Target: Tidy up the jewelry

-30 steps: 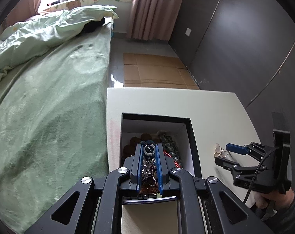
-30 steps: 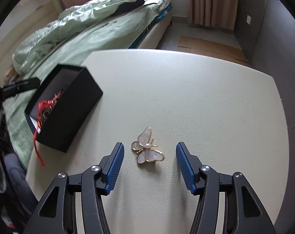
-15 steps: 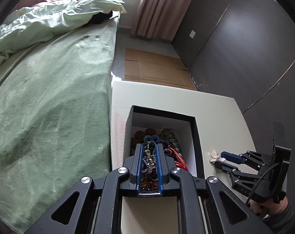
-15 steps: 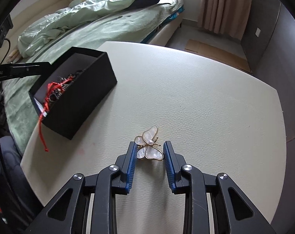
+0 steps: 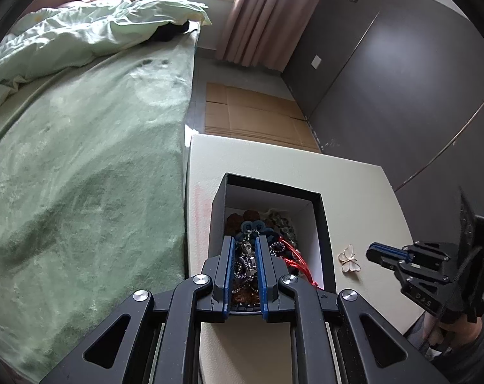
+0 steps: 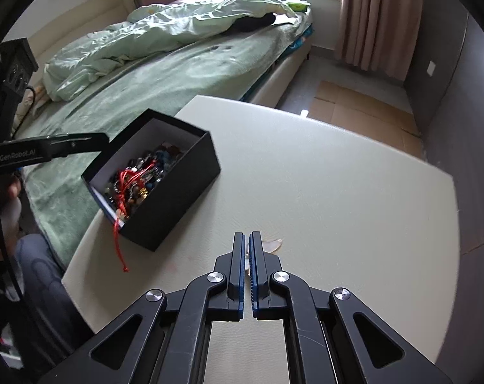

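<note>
Brooch, butterfly-shaped with pale wings and gold edging: flat on bench, just right of box and apart from it. In right wrist view, blurred, only a wing showing past the fingertips.

Right gripper: closed down to a thin slit, low over bench, tips at brooch. From left wrist view, tip just beside brooch with a small gap, both wings uncovered. No confirmed grip on brooch.

Box: black outside, white inside, open-topped, near bench's left edge on the bed side. Filled with mixed jewelry: dark beads, blue pieces, silver ball chain. Red cord trailing over the near wall and down to bench.

Left gripper: over near end of box, narrowed to a modest gap, ball chain visible in that gap. Gripped or merely seen through the gap: cannot tell. From right wrist view, level above box's left rim.

Beyond bench: bed with green cover directly alongside to the left, rumpled duvet at its far end. Flattened cardboard on floor past bench's far edge. Pink curtain and dark wall panels behind.
</note>
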The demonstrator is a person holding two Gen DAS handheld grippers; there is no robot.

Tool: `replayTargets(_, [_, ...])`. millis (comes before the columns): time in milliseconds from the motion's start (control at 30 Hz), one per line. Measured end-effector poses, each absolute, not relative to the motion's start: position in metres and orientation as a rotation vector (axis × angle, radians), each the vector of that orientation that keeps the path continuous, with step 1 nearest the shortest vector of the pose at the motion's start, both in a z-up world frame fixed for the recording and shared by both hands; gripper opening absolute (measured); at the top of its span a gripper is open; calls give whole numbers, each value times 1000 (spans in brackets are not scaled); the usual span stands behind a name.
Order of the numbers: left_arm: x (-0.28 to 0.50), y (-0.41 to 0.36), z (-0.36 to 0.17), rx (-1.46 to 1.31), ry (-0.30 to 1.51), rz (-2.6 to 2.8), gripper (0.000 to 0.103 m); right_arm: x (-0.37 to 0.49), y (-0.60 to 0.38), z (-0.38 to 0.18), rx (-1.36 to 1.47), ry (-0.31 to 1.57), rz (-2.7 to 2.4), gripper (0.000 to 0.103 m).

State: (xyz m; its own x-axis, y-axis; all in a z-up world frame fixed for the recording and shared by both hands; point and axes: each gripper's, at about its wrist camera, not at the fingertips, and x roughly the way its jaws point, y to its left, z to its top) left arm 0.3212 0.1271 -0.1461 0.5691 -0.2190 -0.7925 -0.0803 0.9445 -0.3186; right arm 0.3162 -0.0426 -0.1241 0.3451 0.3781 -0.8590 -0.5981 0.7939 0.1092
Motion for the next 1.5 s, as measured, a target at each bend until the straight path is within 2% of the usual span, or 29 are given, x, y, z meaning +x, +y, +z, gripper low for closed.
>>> replayTargets(33, [321,127,-146,-339,966,-85,14,319,-42,-127,-239,1064,635,5])
replayTargets(67, [320,127,-146,-340,966,-87,14,322,-41,-131,-246,1085,620,13])
replayTargets(100, [320,127,-146,-341,965,-88,14,324,-41,-135,-257,1102,601,24])
replayTargets(133, [319,127,-146,-342,964,-91,14,325,-41,-140,-269,1115,580,46])
replayTargets(167, [319,128,-146,-342,964,-92,14,324,-42,-145,-271,1114,567,53])
replayTargets(333, [317,128,-148,-341,969,-96,14,329,-43,-167,-222,1157,571,53])
replayTargets(400, [318,127,-150,-341,981,-102,14,327,-40,-169,-247,1137,577,49])
replayTargets(467, [318,127,-152,-347,989,-110,16,324,-33,-169,-294,1125,576,29])
replayTargets(600, [312,131,-149,-387,972,-136,34,327,-33,-166,-287,1136,588,21])
replayTargets(633, [309,131,-147,-381,962,-124,46,326,-34,-164,-287,1131,588,16])
replayTargets(667, [307,132,-144,-376,951,-114,51,326,-35,-161,-274,1129,592,13])
replayTargets(700, [303,134,-141,-379,932,-108,57,326,-36,-159,-264,1131,596,13])
replayTargets(733, [301,135,-138,-387,921,-111,58,325,-37,-157,-261,1127,599,13])
replayTargets(967, [291,139,-124,-385,887,-110,58,323,-33,-137,-221,1101,627,13])
replayTargets(1333, [281,148,-117,-403,874,-96,59,324,6,-62,-104,992,761,13])
replayTargets(1400, [279,150,-115,-402,871,-92,65,326,17,-59,-72,1005,771,17])
replayTargets(1467, [277,150,-111,-400,861,-92,73,327,23,-56,-46,1014,769,53])
replayTargets(1500, [275,150,-108,-394,853,-93,76,326,22,-54,-42,1002,760,58])
